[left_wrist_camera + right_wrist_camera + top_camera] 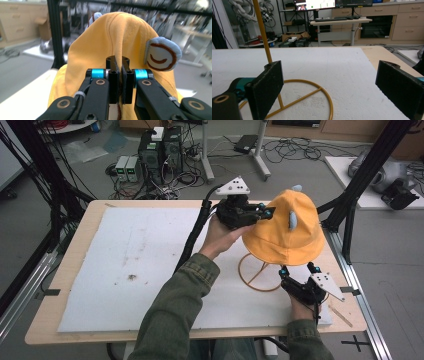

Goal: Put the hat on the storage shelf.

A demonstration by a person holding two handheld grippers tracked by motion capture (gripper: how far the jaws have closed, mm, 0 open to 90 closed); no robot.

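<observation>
From overhead you look forward across the table (75, 270); your left gripper view presses against the hat (105, 37), your right skims low past the stand (294, 100)

The hat (283, 227) was bright yellow-orange, with pale blue ears (162, 54) carrying a brown curled line. Its stand (294, 95) was mustard yellow. The foam sheet (140, 265) was white with small brown stains, the table (75, 250) light wood, the sleeve (172, 315) olive green.

Left tongs (264, 212) raised, jaws pinched tight together; right tongs (298, 269) low, jaws spread wide apart.
</observation>
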